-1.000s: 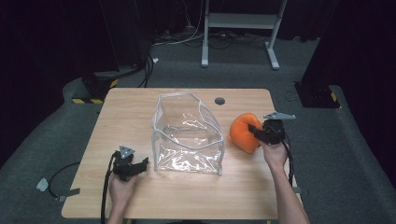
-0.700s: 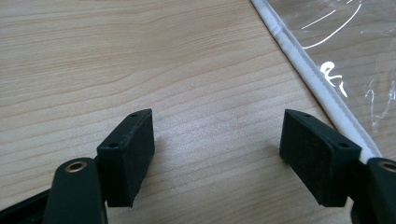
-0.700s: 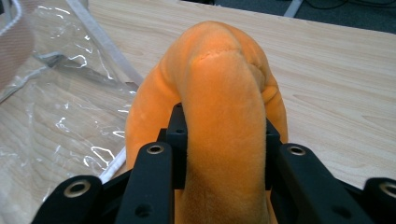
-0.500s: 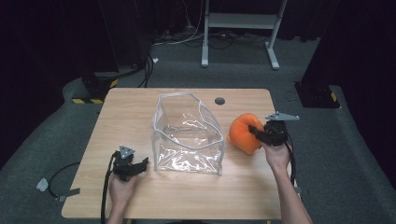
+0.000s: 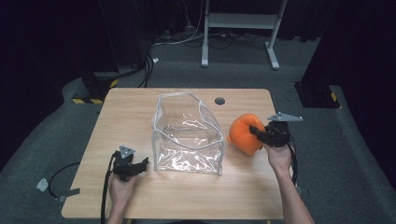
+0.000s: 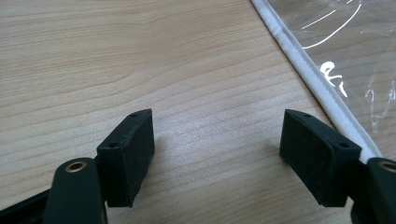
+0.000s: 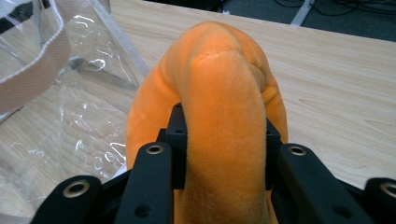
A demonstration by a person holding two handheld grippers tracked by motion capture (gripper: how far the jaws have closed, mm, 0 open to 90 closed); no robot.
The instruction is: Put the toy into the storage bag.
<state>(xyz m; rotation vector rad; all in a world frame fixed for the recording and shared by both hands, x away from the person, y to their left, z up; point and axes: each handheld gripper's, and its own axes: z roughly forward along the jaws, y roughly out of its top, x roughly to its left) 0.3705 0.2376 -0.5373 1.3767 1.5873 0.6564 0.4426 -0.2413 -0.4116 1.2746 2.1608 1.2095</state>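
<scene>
While the worktop [image 5: 140, 112] carries everything, the clear bag [image 5: 187, 135] stands open-topped at its middle, nothing visible inside. Orange plush toy [image 5: 243, 133] sits just right of the bag, touching or nearly touching its side, low at the worktop, not yet over the opening. Right claw [image 5: 256, 131] is clamped on a fold of the toy, pads squeezing it. Left claw [image 5: 142, 163] rests on bare wood by the bag's near-left corner, jaws apart, gripping nothing. Grasp looks done; lift and drop into bag remain.
</scene>
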